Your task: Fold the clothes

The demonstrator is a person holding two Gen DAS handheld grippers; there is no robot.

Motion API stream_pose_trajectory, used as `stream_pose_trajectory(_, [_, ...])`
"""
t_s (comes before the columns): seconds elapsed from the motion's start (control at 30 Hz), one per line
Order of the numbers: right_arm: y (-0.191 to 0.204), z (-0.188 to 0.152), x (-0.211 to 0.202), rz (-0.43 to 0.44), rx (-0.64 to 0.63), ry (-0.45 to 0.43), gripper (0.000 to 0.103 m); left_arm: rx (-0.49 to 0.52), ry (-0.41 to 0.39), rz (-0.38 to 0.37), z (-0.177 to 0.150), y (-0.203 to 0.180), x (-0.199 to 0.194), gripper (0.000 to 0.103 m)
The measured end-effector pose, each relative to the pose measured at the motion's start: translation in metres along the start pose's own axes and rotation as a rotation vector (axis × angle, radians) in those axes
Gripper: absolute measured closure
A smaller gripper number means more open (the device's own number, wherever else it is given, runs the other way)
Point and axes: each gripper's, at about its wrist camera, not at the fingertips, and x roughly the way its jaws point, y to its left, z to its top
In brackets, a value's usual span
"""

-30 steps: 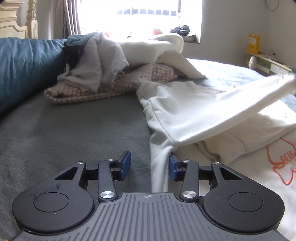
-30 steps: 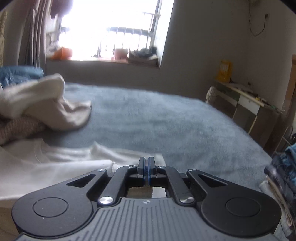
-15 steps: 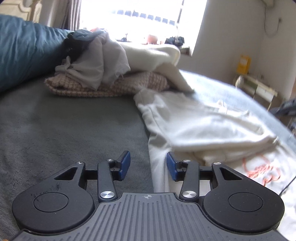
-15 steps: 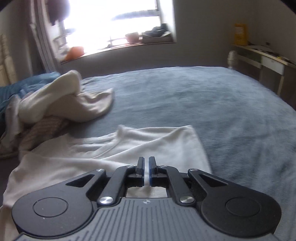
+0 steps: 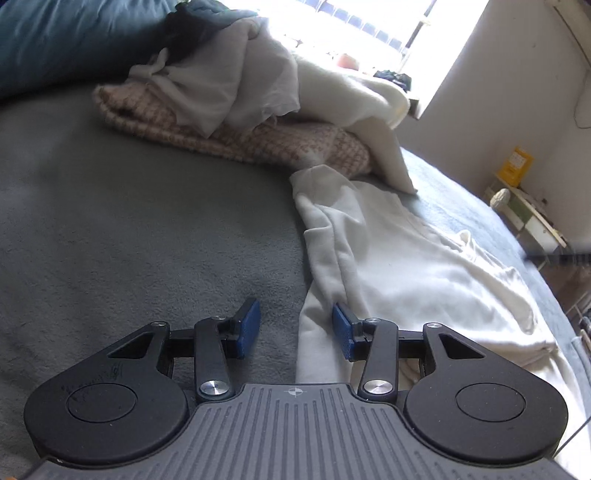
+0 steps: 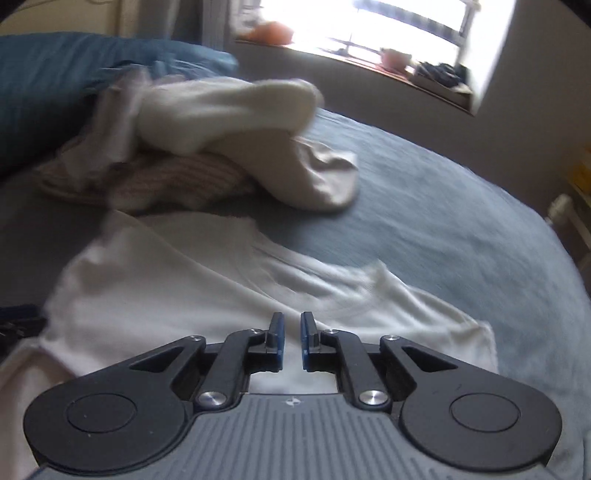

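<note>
- Your left gripper is spread wide and holds nothing; the two blue pads stand well apart, low over the bed.
- The white sweatshirt you are folding lies flat on the grey bedcover. Its left edge runs up between your left gripper's fingers, nearer the right-hand pad, and the rest spreads ahead and to the right of the tool.
- Your right gripper is only narrowly parted, a thin gap between its pads, and nothing sits in that gap. It hangs over the same sweatshirt, which fills the space under and ahead of the tool.
- Ahead of both grippers, past the sweatshirt's far end, sits one pile of unfolded clothes. You can count at least three pieces in it: a pink checked knit at the bottom, a thin grey garment draped over that, and a thick cream one on top, whose tail hangs down to touch the sweatshirt's far edge.
- A dark garment lies at the pile's back, hard to make out.
- One blue duvet lies ahead and left of the left gripper, behind the pile.
- Far ahead is one bright window with small things on its sill, too glared to count.
- Ahead and right of the left gripper, off the bed, stand a low shelf and one yellow box.
</note>
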Motion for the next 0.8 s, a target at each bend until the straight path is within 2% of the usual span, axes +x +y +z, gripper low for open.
stream_pose_trajectory(0.07, [0.042, 0.025, 0.004, 0.080, -0.121, -0.039, 0.063, 0.022, -0.002, 0.000, -0.003, -0.002, 0.000, 0.060])
stream_pose_trajectory(0.13, [0.087, 0.044, 0.015, 0.146, -0.257, -0.081, 0.058, 0.042, -0.008, 0.001, -0.006, -0.003, 0.000, 0.060])
stream_pose_trajectory(0.27, [0.161, 0.073, 0.063, 0.179, -0.479, -0.045, 0.055, 0.083, -0.022, 0.001, -0.012, -0.006, 0.001, 0.060])
stream_pose_trajectory(0.4, [0.192, 0.087, 0.106, 0.141, -0.570, 0.022, 0.055, 0.121, -0.042, -0.001, -0.019, -0.007, 0.001, 0.060])
stream_pose_trajectory(0.53, [0.191, 0.093, 0.140, 0.096, -0.552, 0.160, 0.060, 0.142, -0.061, 0.001, -0.023, -0.009, 0.000, 0.060])
stream_pose_trajectory(0.6, [0.182, 0.096, 0.147, 0.103, -0.505, 0.215, 0.073, 0.143, -0.069, -0.001, -0.025, -0.009, 0.000, 0.060])
stream_pose_trajectory(0.63, [0.177, 0.097, 0.150, 0.110, -0.476, 0.238, 0.091, 0.141, -0.071, -0.002, -0.024, -0.008, 0.000, 0.060])
stream_pose_trajectory(0.73, [0.150, 0.104, 0.138, 0.169, -0.315, 0.174, 0.096, 0.137, -0.077, -0.005, -0.024, -0.007, -0.001, 0.060])
stream_pose_trajectory(0.8, [0.126, 0.107, 0.135, 0.220, -0.145, 0.145, 0.096, 0.133, -0.079, -0.005, -0.024, -0.007, 0.000, 0.060])
